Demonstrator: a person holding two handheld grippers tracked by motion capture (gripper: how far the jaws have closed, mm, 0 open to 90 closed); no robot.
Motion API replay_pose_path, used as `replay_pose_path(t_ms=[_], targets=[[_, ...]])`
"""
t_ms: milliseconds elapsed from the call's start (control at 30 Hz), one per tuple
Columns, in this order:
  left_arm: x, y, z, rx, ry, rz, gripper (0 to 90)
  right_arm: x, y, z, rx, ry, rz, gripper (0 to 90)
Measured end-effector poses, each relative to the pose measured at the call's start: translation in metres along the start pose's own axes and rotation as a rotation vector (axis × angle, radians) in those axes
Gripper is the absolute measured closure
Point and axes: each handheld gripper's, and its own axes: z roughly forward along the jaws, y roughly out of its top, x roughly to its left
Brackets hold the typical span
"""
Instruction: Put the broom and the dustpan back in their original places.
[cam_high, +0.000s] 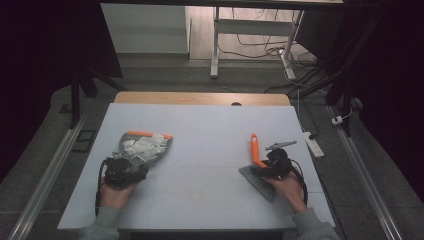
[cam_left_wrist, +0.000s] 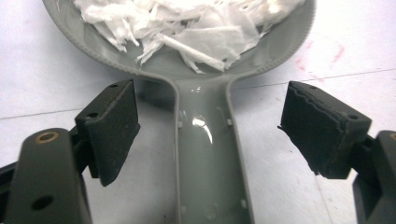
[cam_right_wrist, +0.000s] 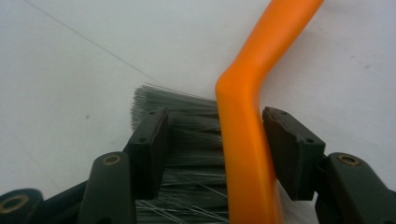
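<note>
On the left side of the white surface (cam_high: 200, 130) there's a grey dustpan (cam_high: 150, 146) loaded with torn white paper scraps (cam_high: 144, 146), orange strip along its far edge. The person's left hand (cam_high: 116, 195) has the left gripper (cam_left_wrist: 205, 135) right at the pan's handle (cam_left_wrist: 208, 158). From the left gripper view, the handle runs straight up the middle between the two fingers (cam_left_wrist: 112, 126), and both pads sit clear of it with surface showing on each side, so that one's released, spread wide, touching nothing. The paper pile sits just past the fingertips in the bowl of the pan.

Over on the right, the right hand (cam_high: 290, 192) has the right gripper (cam_right_wrist: 215, 140) on a hand brush (cam_high: 257, 165) with an orange handle (cam_right_wrist: 247, 116) and grey bristles (cam_right_wrist: 187, 140). In the right gripper view, the handle and part of the bristle block sit between the fingers (cam_right_wrist: 289, 144). The right-hand pad is tight against the orange handle, and the other one is pressed into the bristles, so I'd call it clenched around the brush. The handle kinks and pokes up past the fingertips, away from the person. The brush and pan are well apart, with bare surface between them.
</note>
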Motion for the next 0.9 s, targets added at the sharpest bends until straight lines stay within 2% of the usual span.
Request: replay_pose_path(t_ms=[67, 167, 333, 500, 600, 667, 900], targets=[[0.000, -0.001, -0.004, -0.012, -0.002, 0.010, 19.2, 0.000, 0.000, -0.002, -0.015, -0.028, -0.001, 40.9], [0.002, -0.003, -0.010, -0.026, -0.006, 0.024, 18.6, -0.003, 0.000, -0.008, -0.046, -0.037, 0.007, 41.3], [0.002, -0.006, -0.023, -0.058, -0.008, 0.064, 18.1, -0.002, -0.003, -0.016, -0.093, -0.022, 0.000, 40.7], [0.004, -0.008, -0.035, -0.090, -0.068, 0.118, 19.1, 0.004, -0.009, -0.028, -0.145, 0.018, -0.061, 41.2], [0.003, -0.010, -0.037, -0.089, -0.106, 0.160, 20.8, 0.007, -0.014, -0.030, -0.148, 0.026, -0.099, 41.3], [0.002, -0.011, -0.038, -0.087, -0.136, 0.179, 22.0, 0.009, -0.017, -0.031, -0.151, 0.032, -0.110, 41.3], [0.001, -0.018, -0.041, -0.070, -0.197, 0.231, 23.3, 0.009, -0.030, -0.036, -0.160, 0.036, -0.131, 41.5]])
